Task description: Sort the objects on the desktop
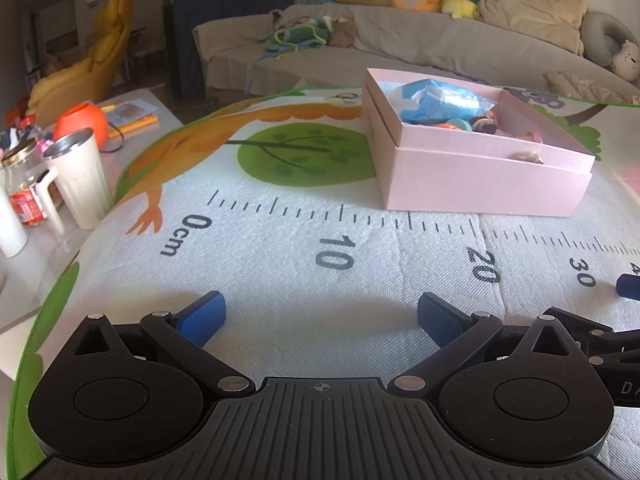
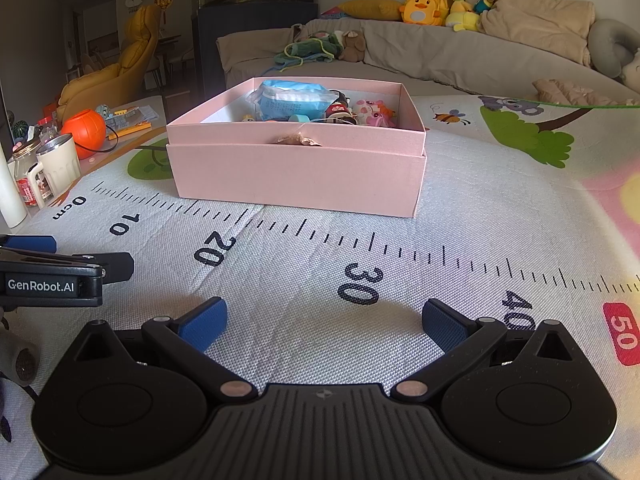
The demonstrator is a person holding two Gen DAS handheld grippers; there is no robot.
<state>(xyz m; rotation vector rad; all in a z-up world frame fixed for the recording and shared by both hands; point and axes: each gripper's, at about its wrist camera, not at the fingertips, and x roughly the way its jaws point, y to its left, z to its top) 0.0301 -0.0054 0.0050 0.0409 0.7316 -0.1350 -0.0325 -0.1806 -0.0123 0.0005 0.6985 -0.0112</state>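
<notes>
1. While I read the left wrist view, the left gripper (image 1: 321, 318) rests low over the play mat (image 1: 280, 240) with its blue pads (image 1: 202, 318) spread wide and nothing between them. The pink box (image 1: 484, 176) stands ahead and to the right, well apart from the fingertips, just beyond the printed ruler.
2. This view shows the box corner-on. A blue plastic packet (image 1: 440, 104) lies on top of the contents. I judge it light, soft and slippery; take it by a crimped edge, not across the middle.
3. Only this view shows the cream mug (image 1: 80, 178) and jar (image 1: 20, 188) close up, at the mat's left edge on the side table.
4. Turning to the right wrist view, the right gripper (image 2: 324, 322) is likewise wide open and holds nothing. It faces the box (image 2: 296, 176) square on, well apart from it.
5. This view alone shows what is inside the box: small toy figures (image 2: 368, 112) beside the packet (image 2: 292, 98), and a brownish scrap (image 2: 298, 140) on the near rim. I judge the figures light and rigid, each fit for a pinch across the body. The cardboard walls will flex, so I would not lever against them.
6. The left gripper's side (image 2: 48, 276) shows at this view's left edge, just beside the right one.
7. No loose object shows on the mat in either view.
</notes>
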